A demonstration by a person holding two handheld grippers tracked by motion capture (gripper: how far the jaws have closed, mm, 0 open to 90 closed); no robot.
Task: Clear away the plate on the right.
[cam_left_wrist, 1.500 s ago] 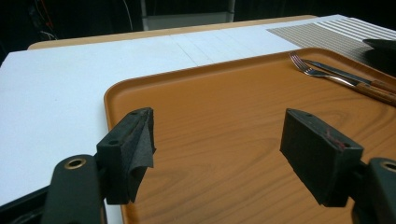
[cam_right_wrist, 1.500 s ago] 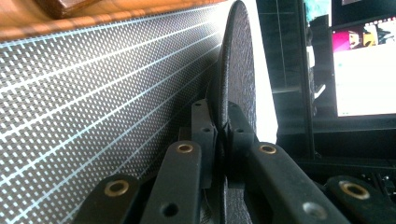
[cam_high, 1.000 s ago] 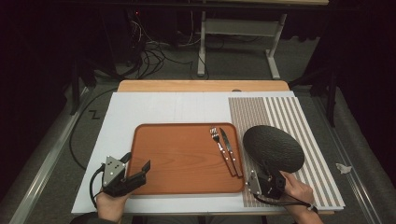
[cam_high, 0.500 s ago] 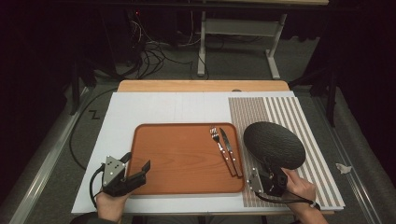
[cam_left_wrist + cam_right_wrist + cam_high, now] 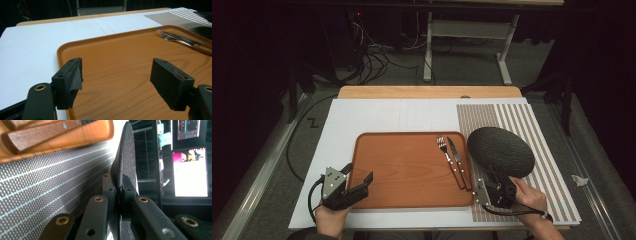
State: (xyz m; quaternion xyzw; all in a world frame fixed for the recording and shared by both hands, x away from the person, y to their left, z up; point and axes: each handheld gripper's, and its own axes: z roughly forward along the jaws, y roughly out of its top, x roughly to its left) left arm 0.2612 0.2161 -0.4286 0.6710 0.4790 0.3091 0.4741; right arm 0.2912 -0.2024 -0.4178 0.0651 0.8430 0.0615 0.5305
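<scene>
**Thin grip on a dark plate beside the tray**

The right gripper (image 5: 498,186) has its two black jaws pinched tight on the near rim of a dark textured plate (image 5: 500,151), and the plate hangs tilted above the striped placemat (image 5: 548,159), just to the right of the wooden tray (image 5: 407,170). In the right gripper view the plate (image 5: 126,162) stands edge-on between the pads, which bite only a narrow strip of its rim. That looks to me like the weak spot: the plate is broad and all its weight sits beyond the pinch, so a quick turn of the wrist could make it swing down or slide out and knock onto the counter (image 5: 387,115).

The tray's right edge is close by. If the plate is headed for the tray, I think its low side could catch that raised lip, or come down on the fork (image 5: 449,160) and knife (image 5: 458,161) that lie side by side at the tray's right end and scatter them.

The left gripper (image 5: 360,181) hovers at the tray's near left corner with its jaws spread wide and nothing between them; in the left gripper view its pads (image 5: 72,75) straddle bare tray. If it closes there, it could nudge the tray sideways.

Counted: one plate, one tray, one fork, one knife, one placemat, two grippers.
</scene>
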